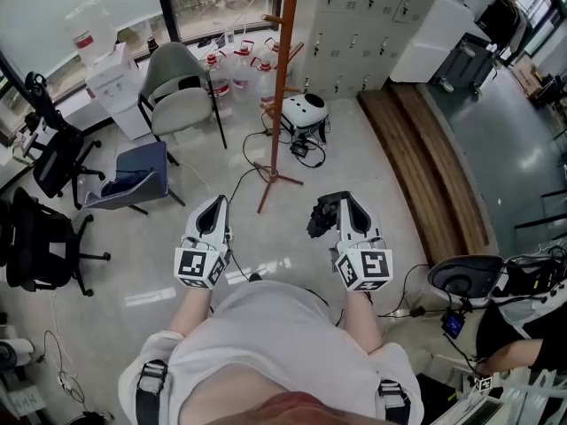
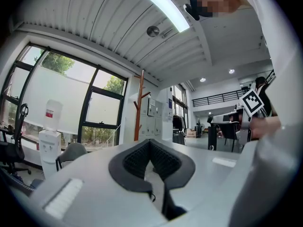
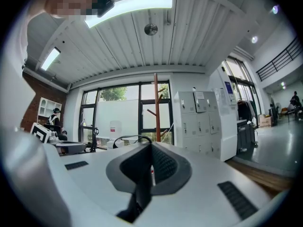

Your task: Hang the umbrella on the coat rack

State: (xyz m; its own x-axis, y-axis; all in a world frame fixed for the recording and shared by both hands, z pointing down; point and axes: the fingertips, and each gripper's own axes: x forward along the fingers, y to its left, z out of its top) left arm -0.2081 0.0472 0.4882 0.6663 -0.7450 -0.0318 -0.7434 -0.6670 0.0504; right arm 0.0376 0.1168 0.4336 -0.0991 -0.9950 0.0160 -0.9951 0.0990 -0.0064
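A tall brown wooden coat rack [image 1: 282, 87] stands on the floor ahead of me, its pegs bare; it also shows in the left gripper view [image 2: 140, 105] and the right gripper view [image 3: 156, 108]. My right gripper [image 1: 347, 202] is shut on a folded black umbrella [image 1: 320, 217], which hangs at its left side. In the right gripper view the right gripper [image 3: 151, 145] has its pads together, and a thin black loop [image 3: 125, 137] of the umbrella arcs just left of the tips. My left gripper [image 1: 213, 204] [image 2: 150, 143] is shut with nothing in it. Both grippers point level at the rack, well short of it.
A grey chair [image 1: 177, 87] and a blue chair [image 1: 137, 180] stand to the left of the rack, with black office chairs [image 1: 44, 237] further left. Water bottles [image 1: 239, 60], a white device with cables [image 1: 304, 113], a wooden platform [image 1: 425, 166] and lockers [image 1: 354, 7] surround the rack.
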